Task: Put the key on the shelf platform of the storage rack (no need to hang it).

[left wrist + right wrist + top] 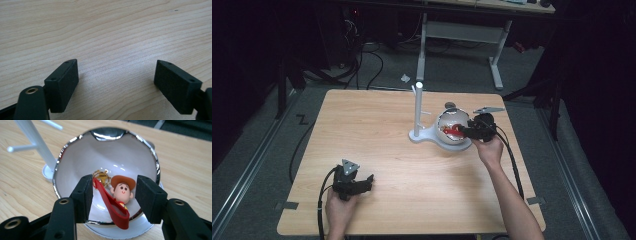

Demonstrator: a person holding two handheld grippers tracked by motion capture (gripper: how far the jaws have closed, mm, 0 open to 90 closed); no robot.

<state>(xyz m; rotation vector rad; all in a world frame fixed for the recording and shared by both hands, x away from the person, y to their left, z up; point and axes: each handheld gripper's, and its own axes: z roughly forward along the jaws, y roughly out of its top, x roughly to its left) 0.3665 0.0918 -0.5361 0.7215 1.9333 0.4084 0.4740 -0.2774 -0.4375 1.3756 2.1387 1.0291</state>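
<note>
Nearest, left gripper [368, 181] idle at the table's [377, 130] front edge, jaws spread over bare wood. Farther off, right gripper [113, 193] at the bowl [75, 162], jaws apart astride the red strap [110, 203], not yet clenched. Strap running lengthwise away toward the gold clasp [102, 177], cowboy figure [122, 191] just beside it. Beyond, white stand [417, 107].

The table [402, 150] was pale wood-grain, smooth and faintly sheened. The bowl [75, 165] was glossy white inside, its rim chrome-bright from 9 round to 3 o'clock. In it lay a smooth plastic-looking cowboy figure [123, 190], a red rubbery strap [110, 203] and a gold metal clasp [101, 176]. The gripper pads [63, 82] were matt black, finely grainy. The stand [417, 112] looked matt white plastic.
</note>
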